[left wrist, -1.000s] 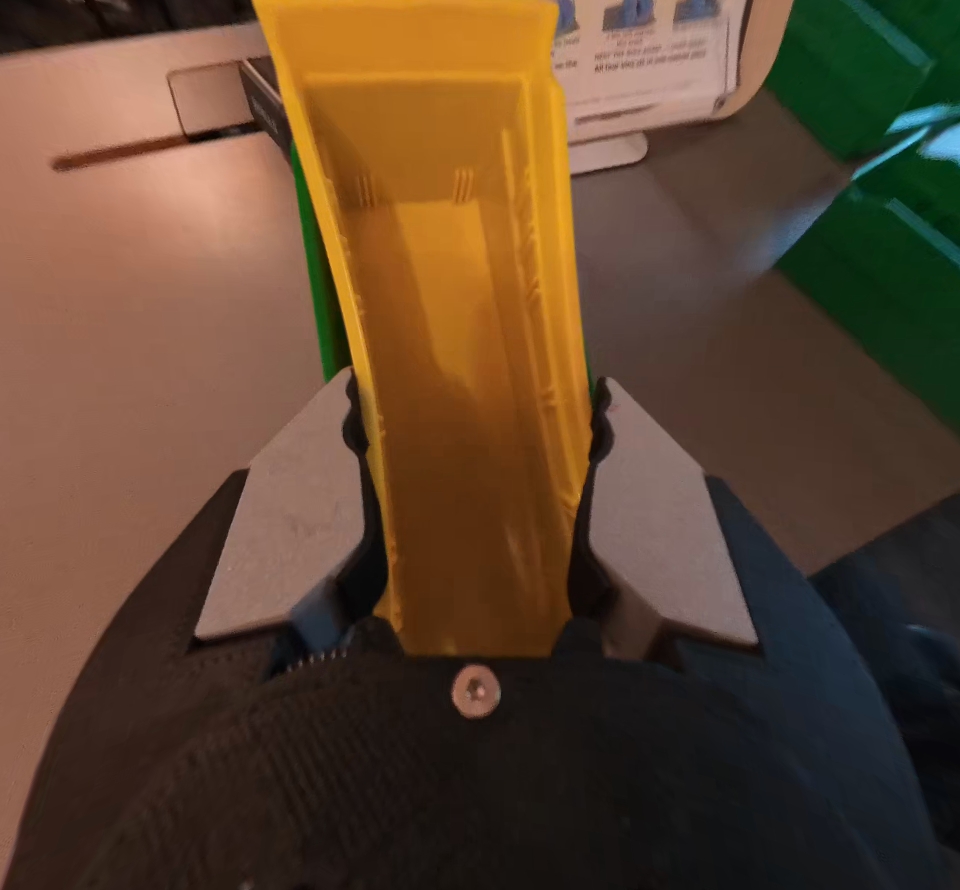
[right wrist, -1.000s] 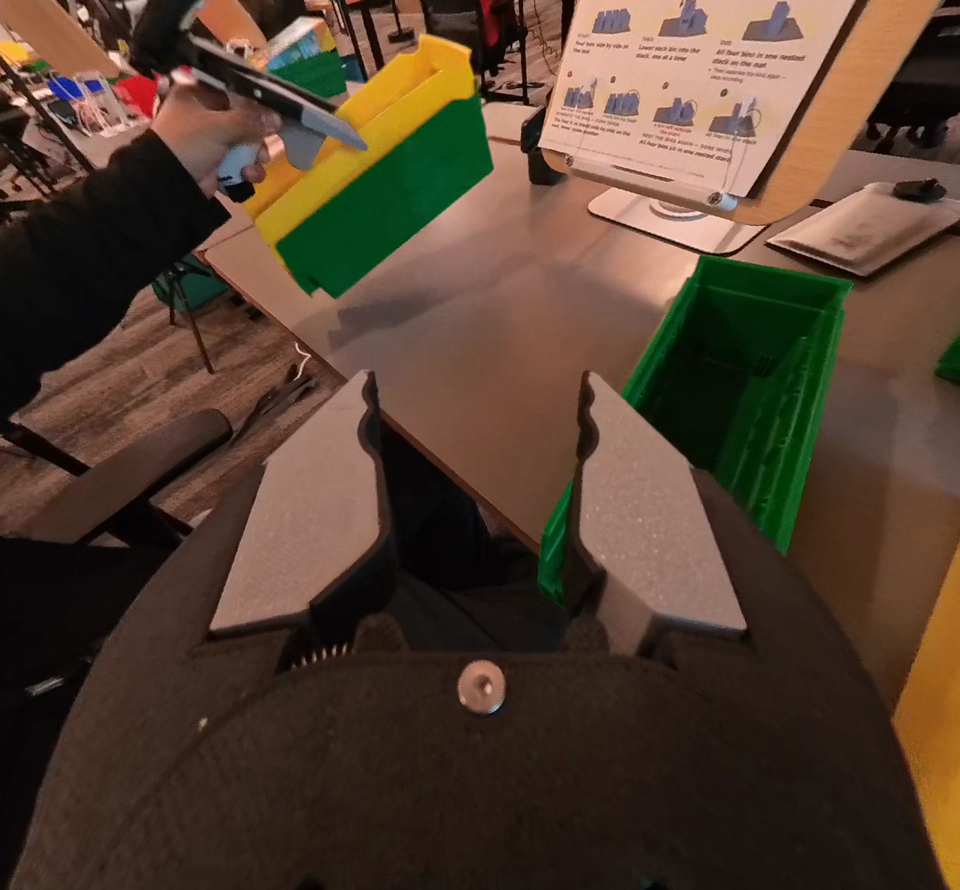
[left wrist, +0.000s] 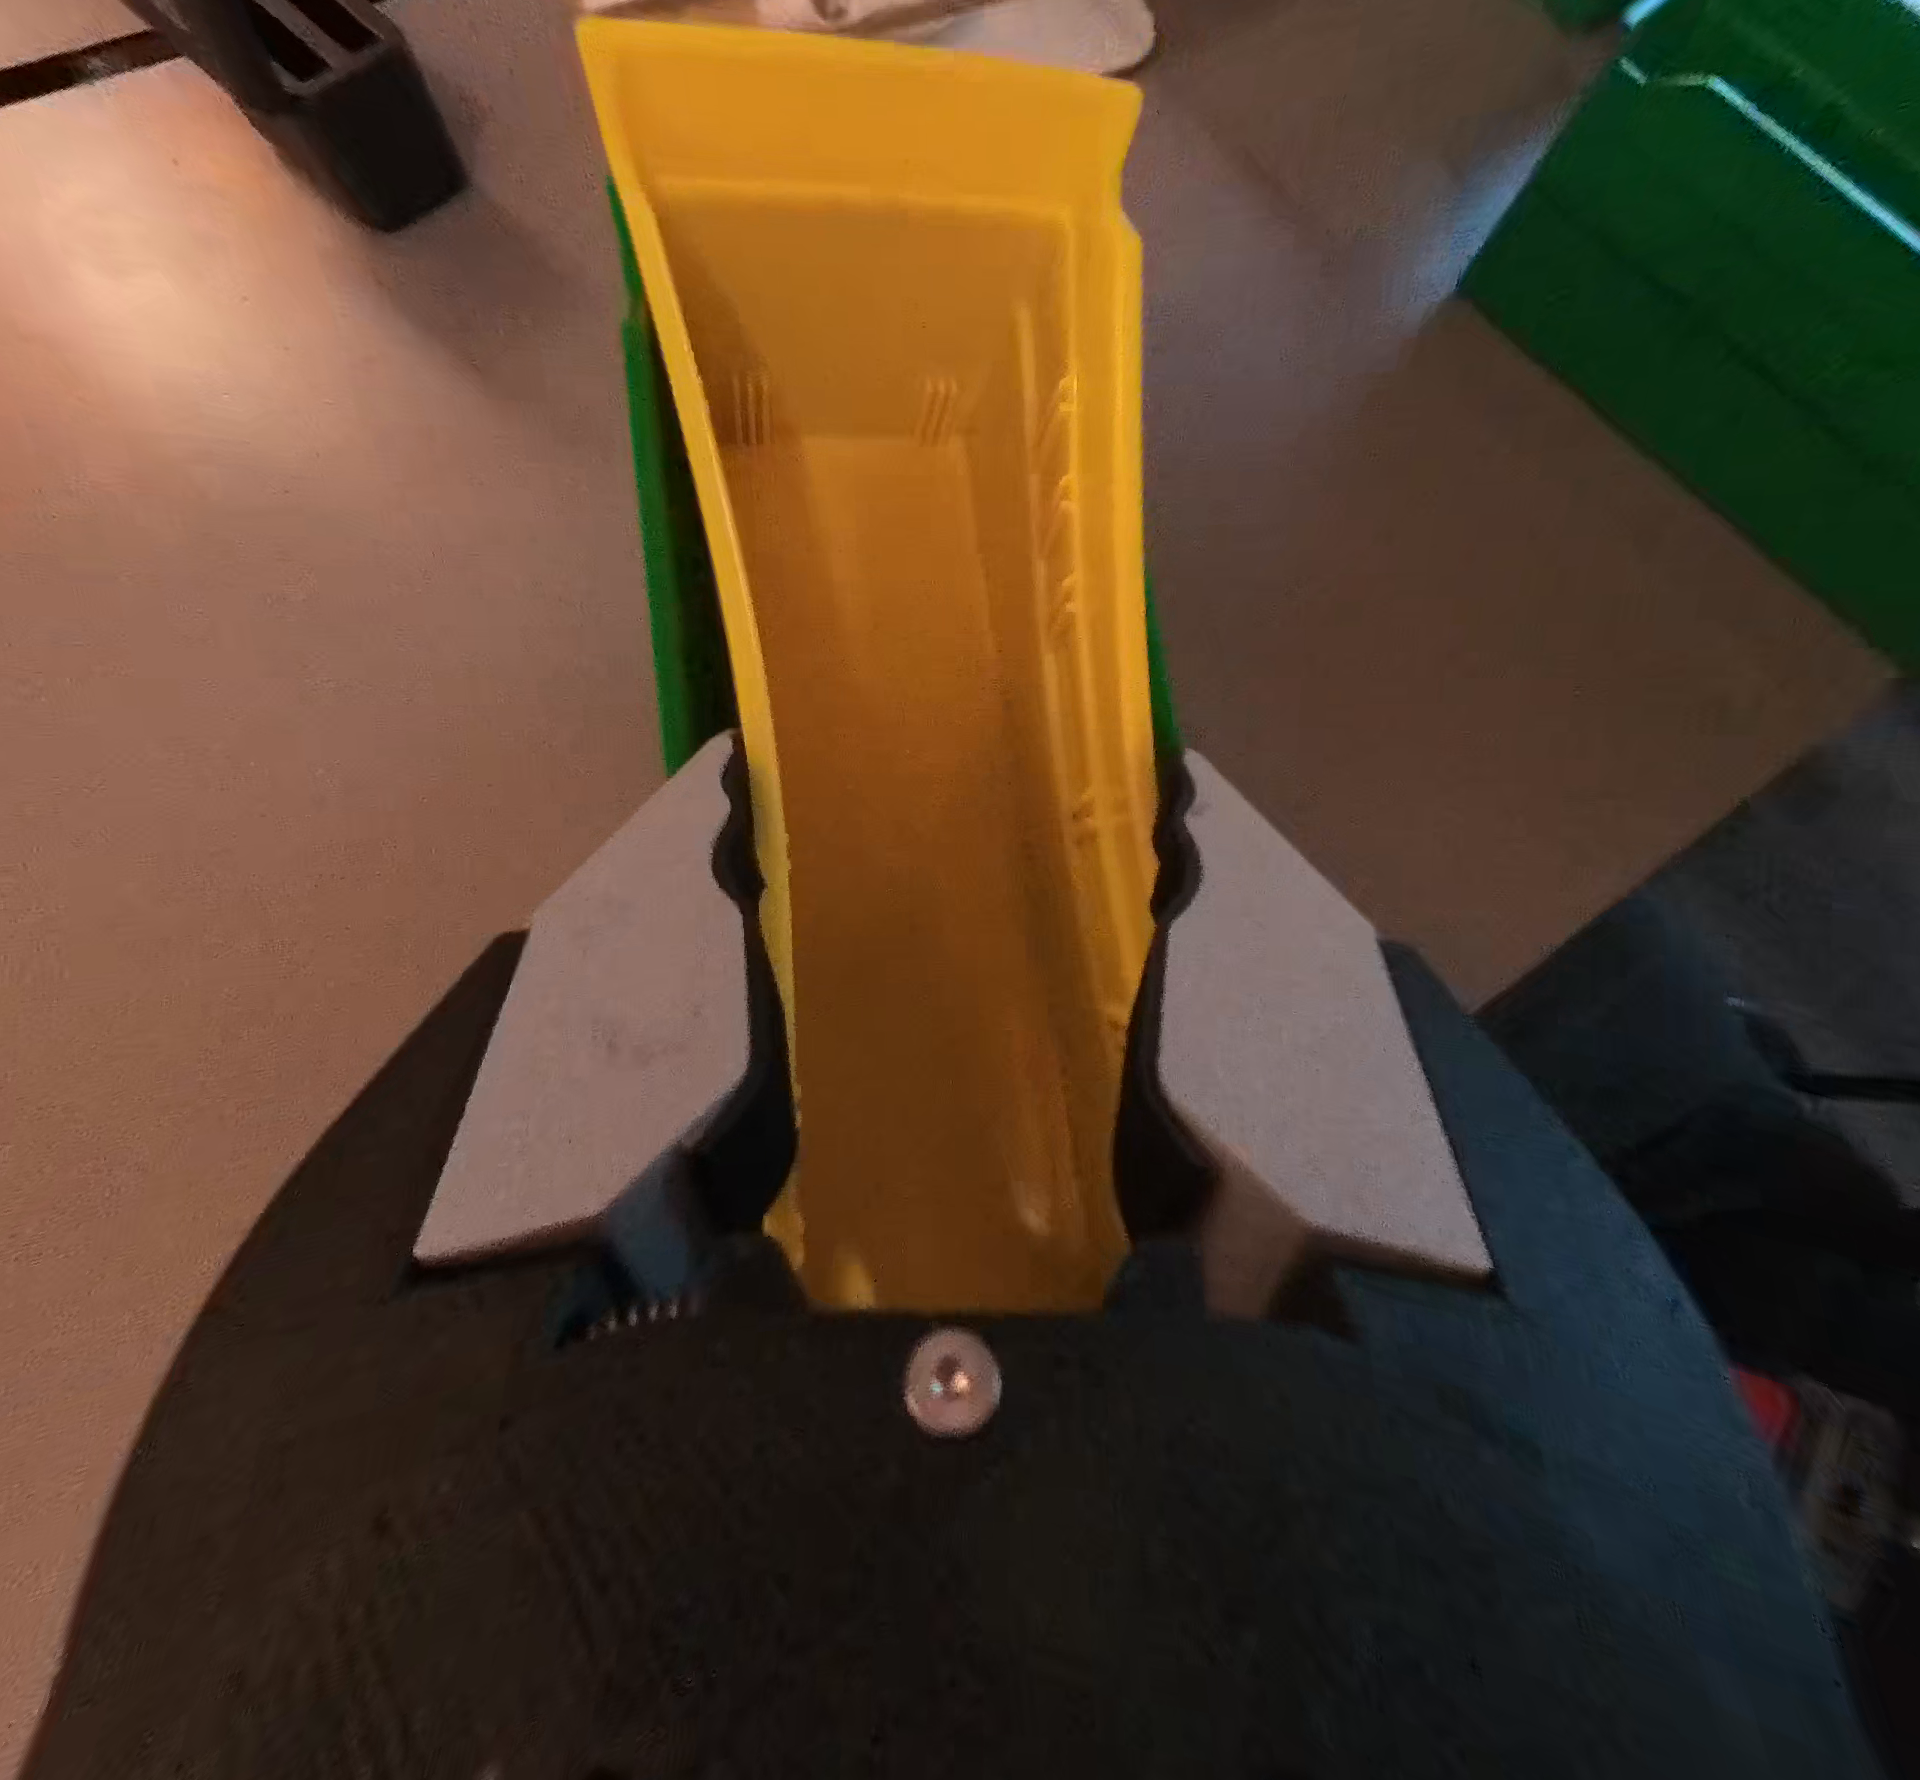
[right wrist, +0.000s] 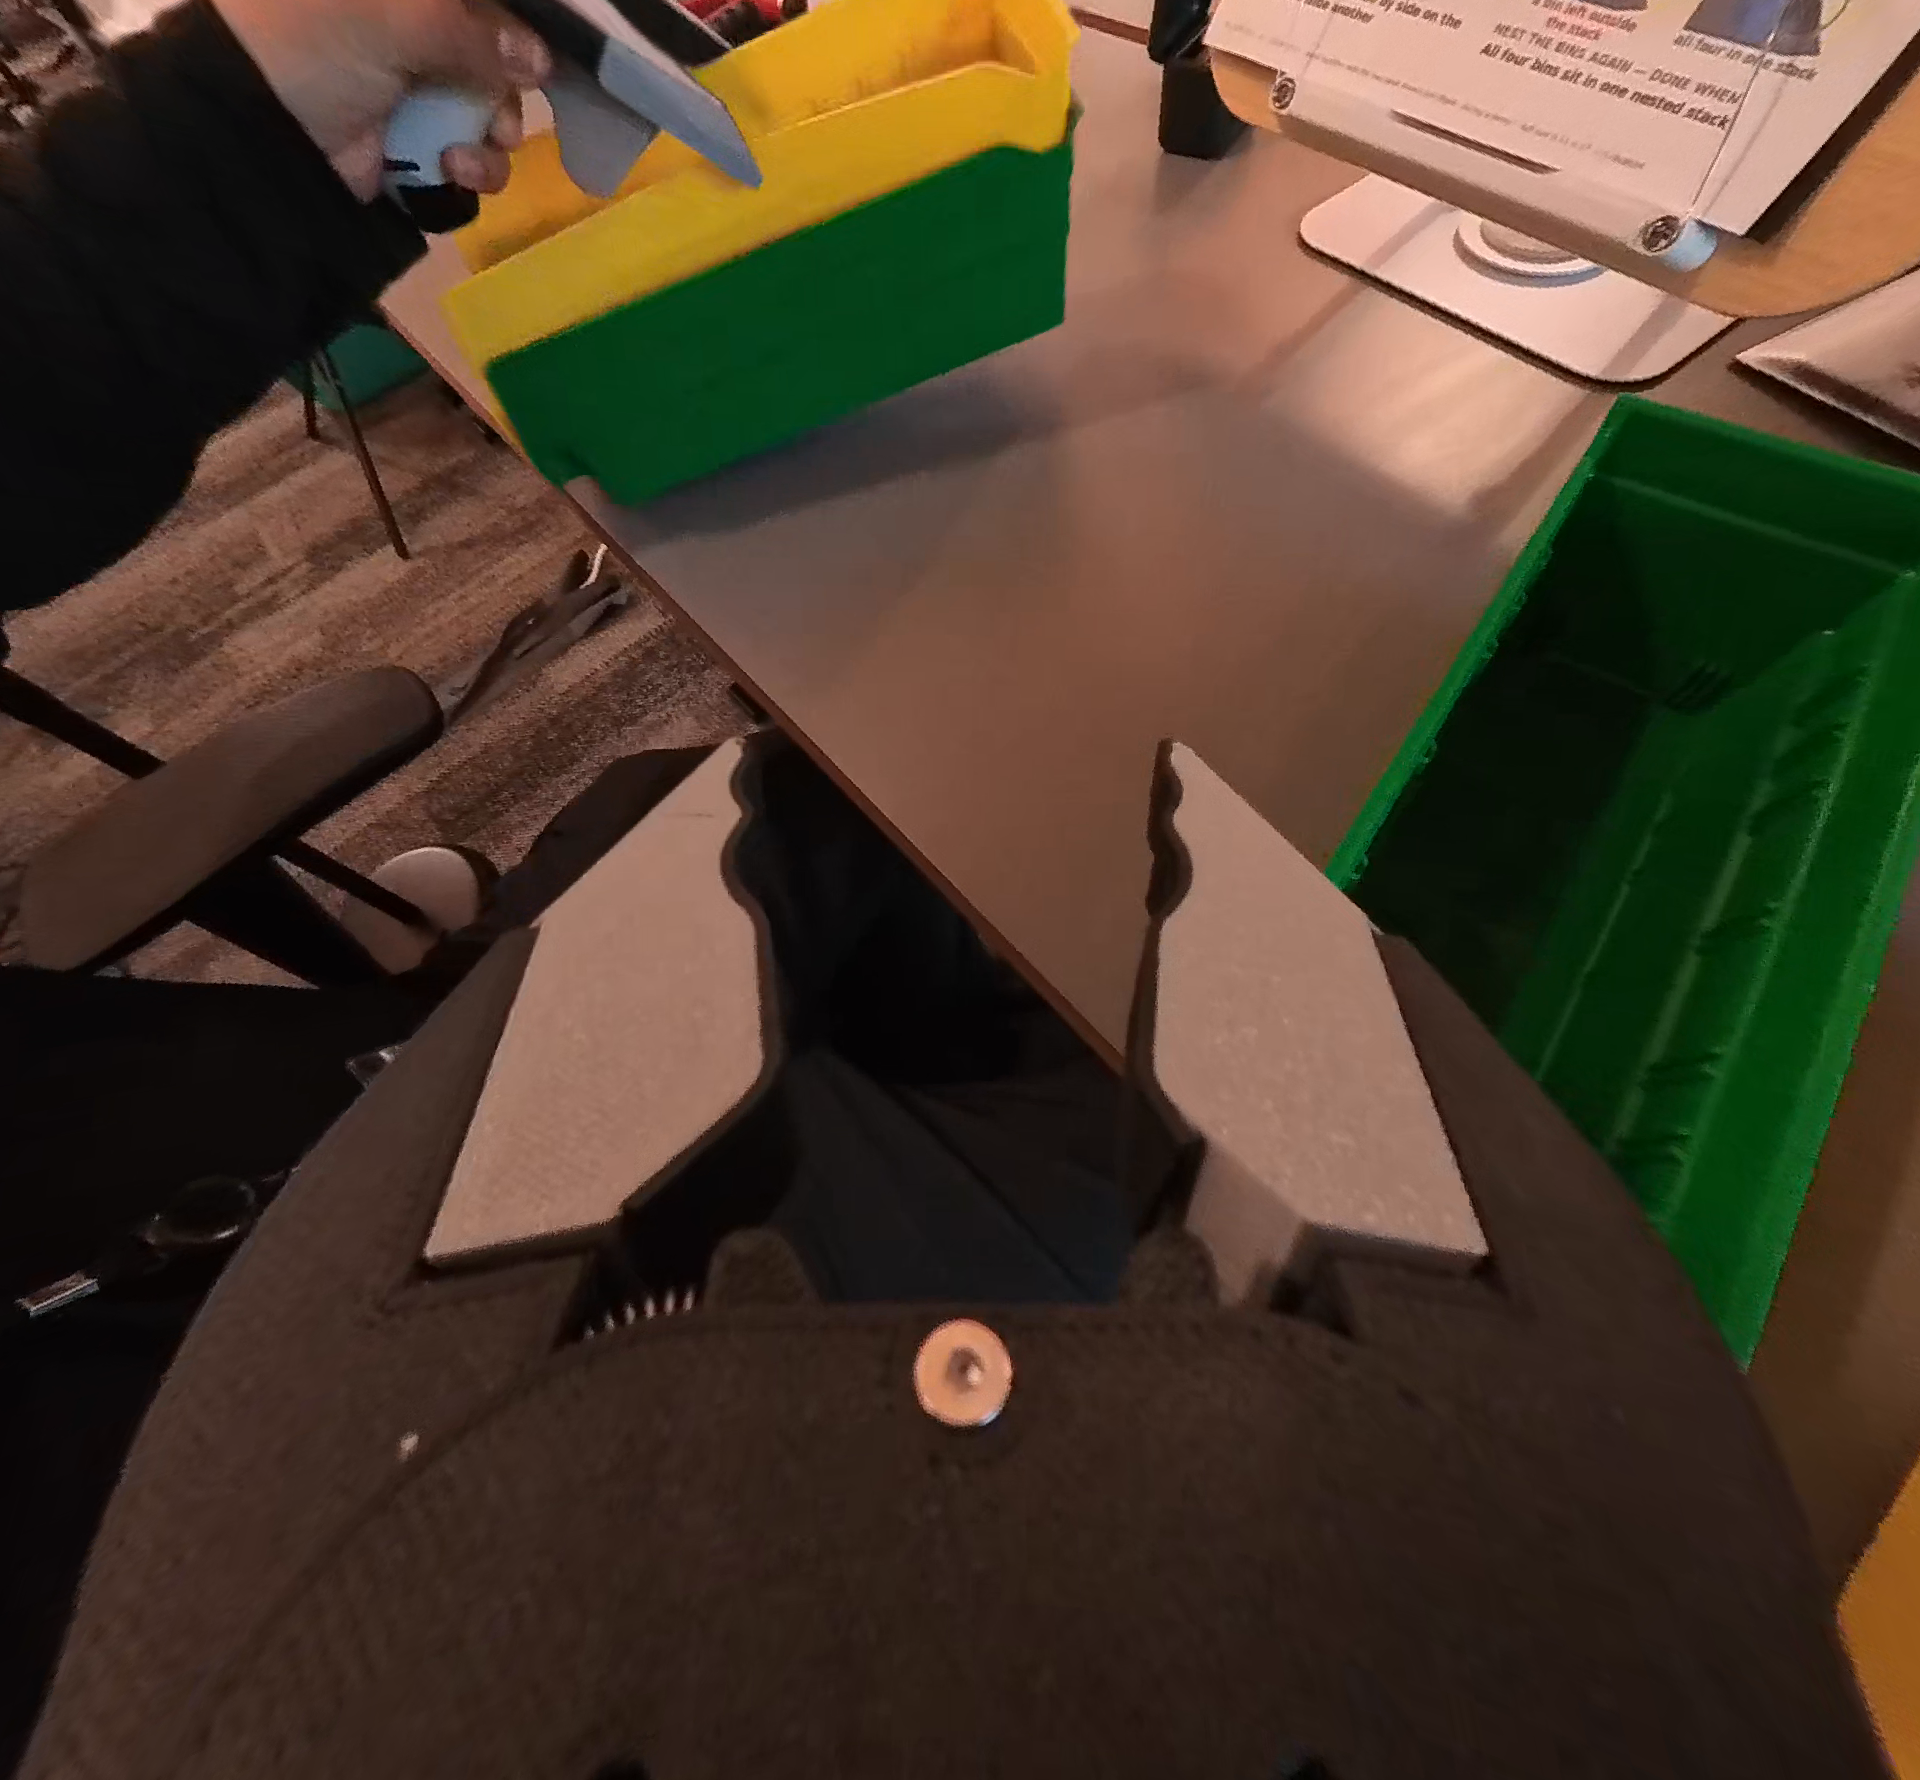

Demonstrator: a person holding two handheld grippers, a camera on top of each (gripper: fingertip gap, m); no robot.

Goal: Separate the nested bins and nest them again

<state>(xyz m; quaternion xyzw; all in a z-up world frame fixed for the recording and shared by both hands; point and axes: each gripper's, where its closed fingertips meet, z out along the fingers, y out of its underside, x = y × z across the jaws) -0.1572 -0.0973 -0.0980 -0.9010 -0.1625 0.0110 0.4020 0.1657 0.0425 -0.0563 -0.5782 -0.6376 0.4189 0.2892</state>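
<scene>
A yellow bin (left wrist: 935,691) sits nested inside a green bin (left wrist: 665,535). My left gripper (left wrist: 956,764) is shut on this pair, one finger on each long side. In the right wrist view the pair (right wrist: 790,348) hangs tilted, low over the table's left corner; I cannot tell whether it touches the table. A hand holds the left gripper (right wrist: 686,161) there. A second green bin (right wrist: 1662,847) stands empty on the table to the right, also visible in the left wrist view (left wrist: 1714,328). My right gripper (right wrist: 956,754) is open and empty over the table's front edge.
An instruction board on a white stand (right wrist: 1507,296) is at the back of the table (right wrist: 1039,587). A small black holder (right wrist: 1195,99) stands beside it. A yellow edge (right wrist: 1886,1626) shows at the bottom right. A chair (right wrist: 208,795) stands off the table's left side.
The left gripper has carried the nested yellow and green pair lower and forward toward the board. The right gripper stays open and has shifted only slightly.
</scene>
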